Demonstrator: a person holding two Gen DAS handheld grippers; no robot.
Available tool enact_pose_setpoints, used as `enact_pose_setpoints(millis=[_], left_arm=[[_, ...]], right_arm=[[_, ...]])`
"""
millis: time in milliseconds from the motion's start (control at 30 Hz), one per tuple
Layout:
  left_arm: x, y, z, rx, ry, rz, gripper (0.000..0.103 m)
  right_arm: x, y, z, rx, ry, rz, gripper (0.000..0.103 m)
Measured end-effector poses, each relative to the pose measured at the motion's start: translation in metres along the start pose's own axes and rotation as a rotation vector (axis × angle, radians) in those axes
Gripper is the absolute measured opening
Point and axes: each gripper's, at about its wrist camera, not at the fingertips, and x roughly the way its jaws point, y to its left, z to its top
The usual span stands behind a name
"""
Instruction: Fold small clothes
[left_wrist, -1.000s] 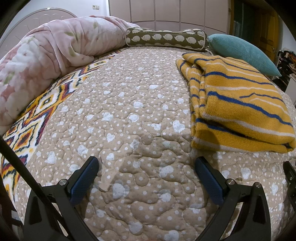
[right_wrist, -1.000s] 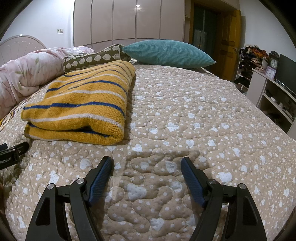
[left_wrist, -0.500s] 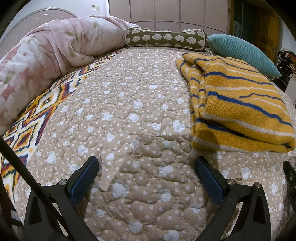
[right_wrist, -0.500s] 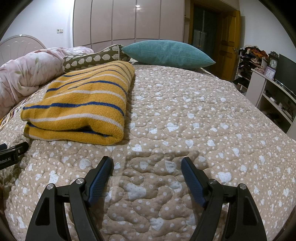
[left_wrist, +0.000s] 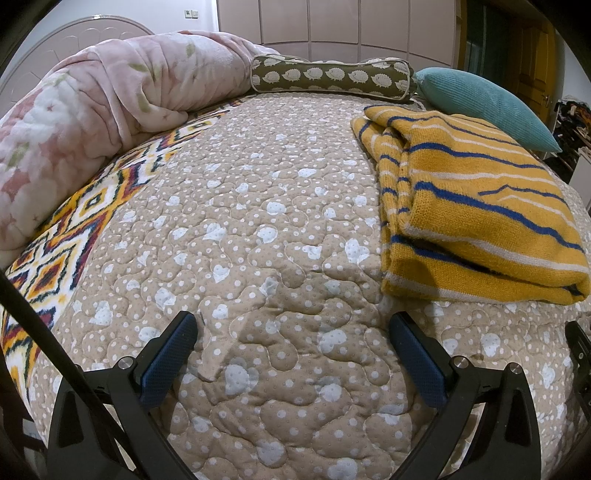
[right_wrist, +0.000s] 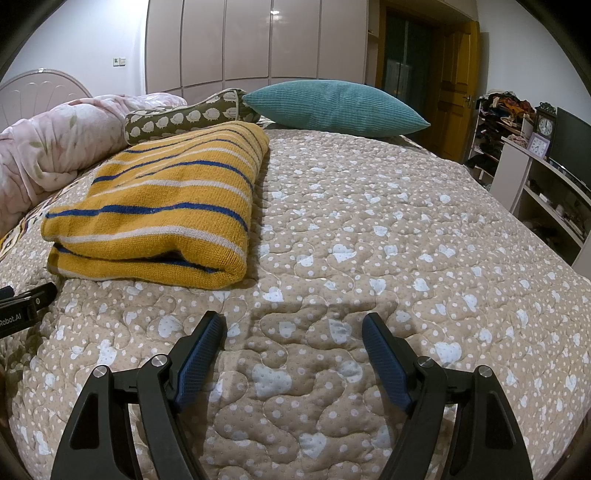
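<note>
The folded yellow striped sweater (right_wrist: 159, 210) lies on the bed (right_wrist: 369, 240), long side running from 7 to 1 o'clock. Left hand-held gripper (left_wrist: 291, 332) and right hand-held gripper (right_wrist: 293, 330) are spread wide, holding nothing.

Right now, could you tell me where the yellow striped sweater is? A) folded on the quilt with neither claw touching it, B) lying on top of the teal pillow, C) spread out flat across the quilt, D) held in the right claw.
A: the sweater lies folded in layers on the quilt, while the left claw and right claw both hang open over bare quilt, nearer the camera than it.
</note>
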Motion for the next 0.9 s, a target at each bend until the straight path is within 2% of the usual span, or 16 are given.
enact_pose_setpoints(millis=[367, 700, 833, 900], left_arm=[[0.0, -0.0001, 0.0001, 0.0, 0.0, 0.0, 0.103], [0.0001, -0.0004, 0.0003, 0.002, 0.002, 0.001, 0.103], [-0.0006, 0.0, 0.0008, 0.0, 0.013, 0.003, 0.103], [-0.0009, 0.0013, 0.0044, 0.003, 0.042, 0.003, 0.103]], right_arm=[[0.0003, -0.0004, -0.0002, -0.003, -0.001, -0.003, 0.083], [-0.0015, 0.0019, 0.0003, -0.022, -0.004, -0.045, 0.085], [0.0015, 0.0036, 0.0031, -0.02, 0.012, -0.051, 0.086], [0.0026, 0.0031, 0.0049, -0.018, 0.024, -0.049, 0.087]])
